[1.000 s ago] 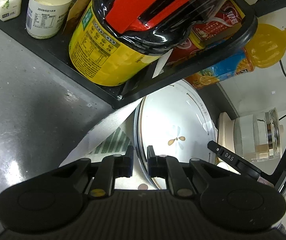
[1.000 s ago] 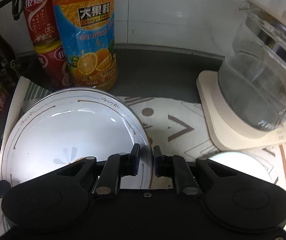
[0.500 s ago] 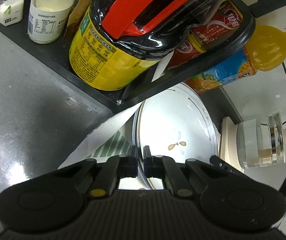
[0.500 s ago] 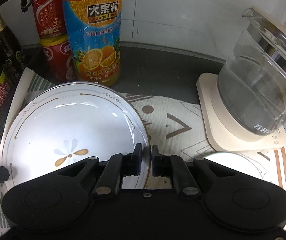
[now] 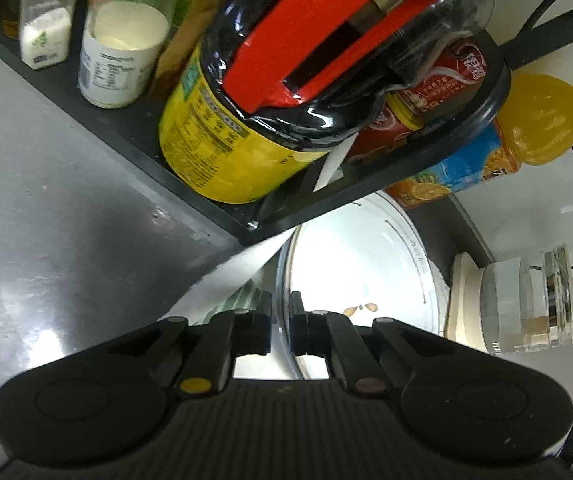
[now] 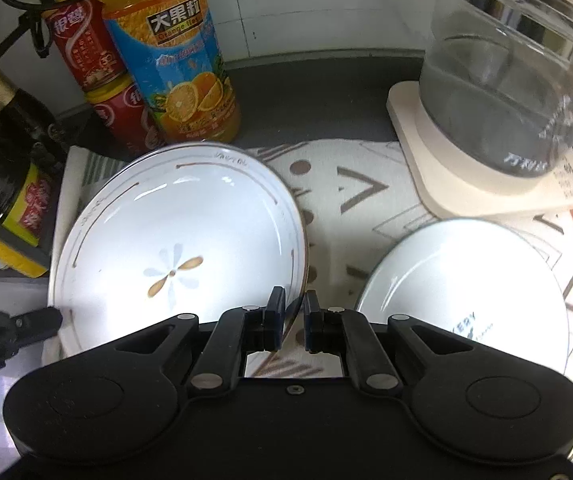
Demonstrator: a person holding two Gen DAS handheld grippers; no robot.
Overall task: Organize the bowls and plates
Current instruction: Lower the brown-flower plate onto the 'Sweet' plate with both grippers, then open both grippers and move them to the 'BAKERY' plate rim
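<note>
A white plate (image 6: 178, 248) with a flower motif and a thin gold line lies on the patterned mat (image 6: 346, 184). My right gripper (image 6: 294, 304) is shut on the plate's right rim. My left gripper (image 5: 282, 312) is shut on the opposite rim, and its finger (image 6: 38, 320) shows at the plate's left edge in the right wrist view. In the left wrist view the plate (image 5: 358, 272) runs partly under a black shelf (image 5: 326, 208). A second white dish (image 6: 462, 280) with small lettering sits on the mat to the right, apart from the plate.
A glass kettle (image 6: 514, 64) on a cream base (image 6: 446, 168) stands at the back right. An orange juice bottle (image 6: 182, 64) and red cans (image 6: 86, 48) stand just behind the plate. The shelf holds a yellow jar (image 5: 238, 128) and spice jars (image 5: 118, 48). Grey counter (image 5: 46, 220) lies left.
Both pairs of jaws have closed from a small gap onto the plate's rim. The right wrist view has drawn back and turned, so more of the second white dish shows.
</note>
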